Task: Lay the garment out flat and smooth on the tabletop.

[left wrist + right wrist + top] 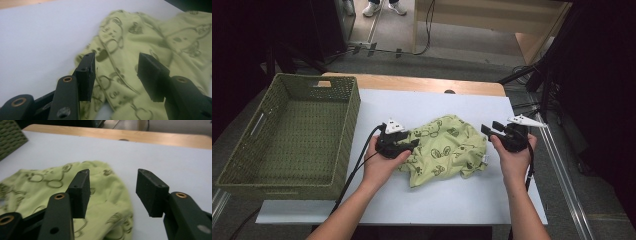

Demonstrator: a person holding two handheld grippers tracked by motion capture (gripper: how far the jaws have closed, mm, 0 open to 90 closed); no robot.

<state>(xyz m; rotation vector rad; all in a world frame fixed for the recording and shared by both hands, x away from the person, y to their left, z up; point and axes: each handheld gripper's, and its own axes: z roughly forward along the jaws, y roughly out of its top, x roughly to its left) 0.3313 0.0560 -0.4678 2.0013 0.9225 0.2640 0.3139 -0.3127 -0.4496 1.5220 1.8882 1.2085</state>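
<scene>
From the high view, my left gripper point(404, 143) sits at the left edge of a crumpled light-green cloth point(444, 150) printed with dark cartoon outlines, and my left hand point(384, 162) wraps the gripper body from below. My right gripper point(497, 131) hangs just beside the cloth's right edge, held in my right hand point(512, 155), its jaws pointing left toward the fabric. The cloth lies near the middle of the white table point(452, 200). A woven green basket point(242, 160) stands on the left part of the table, well apart from the cloth. A wooden strip point(437, 84) runs along the table's far edge.

In the left gripper view, my jaws stand wide apart over the cloth point(125, 45), with nothing between them but the printed fabric lying beneath; the left gripper point(116, 75) looks close above the folds, though I cannot tell whether a pad touches them.

In the right gripper view, my jaws are also spread wide and hold nothing. The right gripper point(112, 192) is at the cloth's rounded edge: the cloth point(50, 187) lies under and beyond one jaw, bare table point(162, 160) beyond the other. The near fabric is blurred. A corner of the basket point(11, 140) shows at the upper left.
</scene>
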